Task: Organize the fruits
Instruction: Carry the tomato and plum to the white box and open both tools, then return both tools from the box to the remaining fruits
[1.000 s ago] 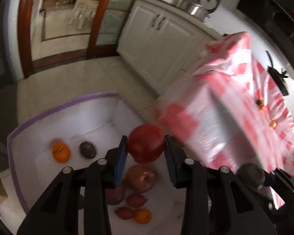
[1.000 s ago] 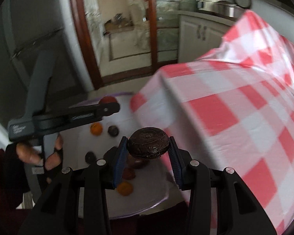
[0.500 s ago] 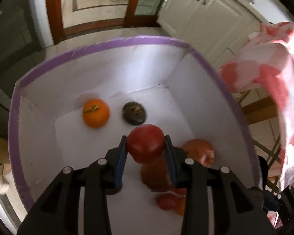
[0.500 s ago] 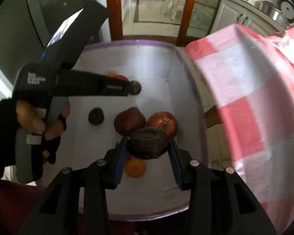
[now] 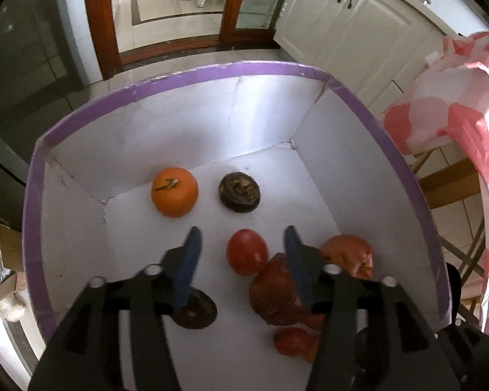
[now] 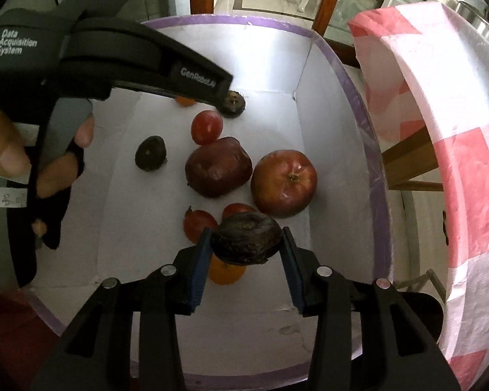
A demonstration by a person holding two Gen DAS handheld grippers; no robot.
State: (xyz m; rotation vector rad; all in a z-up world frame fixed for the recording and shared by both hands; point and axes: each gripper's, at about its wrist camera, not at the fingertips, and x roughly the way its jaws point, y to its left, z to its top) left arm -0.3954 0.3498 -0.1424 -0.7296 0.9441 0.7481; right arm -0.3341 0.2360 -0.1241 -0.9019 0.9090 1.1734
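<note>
- Here, in the left wrist view, the left claw (image 5: 241, 255) has just been opening; its jaws stand apart and clear of the red tomato (image 5: 247, 251), which lies below them on the floor of the white box (image 5: 368, 169), just beside a dark red fruit (image 5: 278, 296).
- In the right wrist view, the right claw (image 6: 246, 250) has just been opening with the dark wrinkled fruit (image 6: 246, 243) between its pads; contact cannot be confirmed. The release should probably finish low, over bare floor.

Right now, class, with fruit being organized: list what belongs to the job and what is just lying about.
Job:
- white box
- red fruit, just released
- left gripper, jaws just opened
- dark wrinkled fruit between the right gripper jaws, just opening
- orange

Lying about:
- checked tablecloth
- cabinets
</note>
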